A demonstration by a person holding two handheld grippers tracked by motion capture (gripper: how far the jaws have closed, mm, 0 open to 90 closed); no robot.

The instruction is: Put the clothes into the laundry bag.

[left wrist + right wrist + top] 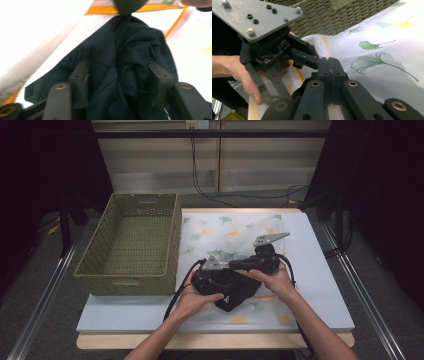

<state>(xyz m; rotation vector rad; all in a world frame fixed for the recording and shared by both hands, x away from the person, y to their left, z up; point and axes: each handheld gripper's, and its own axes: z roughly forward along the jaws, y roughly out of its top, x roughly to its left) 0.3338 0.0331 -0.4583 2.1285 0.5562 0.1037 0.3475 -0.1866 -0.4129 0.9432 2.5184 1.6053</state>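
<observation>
Bunching the dark garment [234, 292], the open left hand-held gripper [117, 75] should close squarely while the right hand-held gripper [331, 75], jaws pressed together, steadies the leaf-print cloth [387, 45].

A crumpled black fabric garment [235, 292] lies at lower centre of the high view, with a small white mark on it. Under it spreads a white cloth [235, 232] printed with green and yellow ginkgo leaves, its edge piped in orange. That cloth lies on a pale blue board [320, 270]. At left stands an olive-green woven basket [131, 245]. Both black plastic grippers carry grey three-cornered plates and brass-coloured pivot rivets.
</observation>
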